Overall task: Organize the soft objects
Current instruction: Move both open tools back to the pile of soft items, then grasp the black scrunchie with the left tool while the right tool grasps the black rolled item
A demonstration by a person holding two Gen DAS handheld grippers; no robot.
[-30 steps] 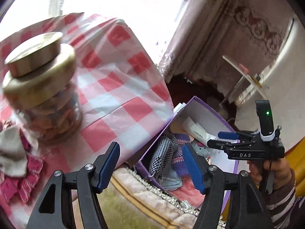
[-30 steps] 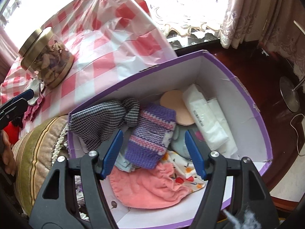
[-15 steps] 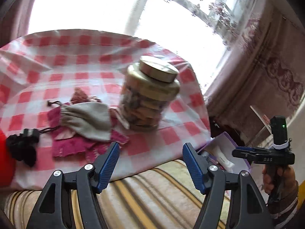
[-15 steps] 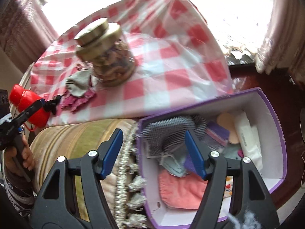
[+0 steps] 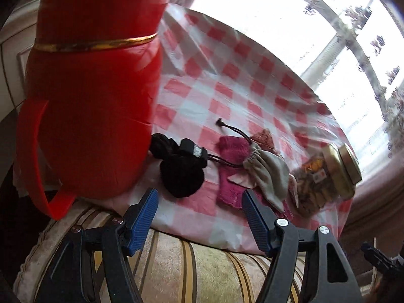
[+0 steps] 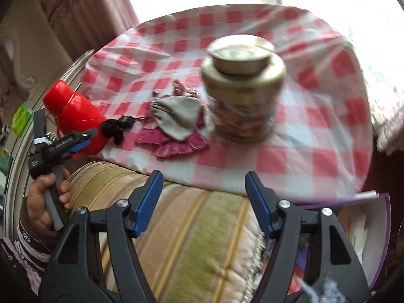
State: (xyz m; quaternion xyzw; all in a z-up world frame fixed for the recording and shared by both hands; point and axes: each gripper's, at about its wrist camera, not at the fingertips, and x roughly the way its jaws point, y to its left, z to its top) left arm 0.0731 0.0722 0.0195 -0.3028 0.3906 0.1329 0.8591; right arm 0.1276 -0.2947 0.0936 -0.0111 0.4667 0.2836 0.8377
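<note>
Left tool point(image 5: 199, 212) wide, holding nothing, above striped cushion point(image 5: 176, 265). Just ahead on checked surface point(image 5: 227, 80): black fabric bundle point(image 5: 181, 174), pink cloth point(image 5: 233, 184) right of it, grey pouch point(image 5: 267, 174) on top. Red flask point(image 5: 96, 88) at left, jar point(image 5: 328, 176) at right. Right tool point(image 6: 203, 202) wide too, empty, over cushion; cloths farther ahead-left, purple box point(image 6: 378, 240) at its right.

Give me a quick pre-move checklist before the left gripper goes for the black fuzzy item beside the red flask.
1. Left gripper open, holding nothing: ok.
2. Right gripper open, holding nothing: ok.
3. Black fuzzy item on the red-checked tablecloth, uncovered: ok.
4. Clearance from the tall red plastic flask: not ok, they look to be touching.
5. Drawstring of the grey fabric pouch free of the black item: cannot tell.
6. Purple-edged cardboard box has room: cannot tell.
</note>
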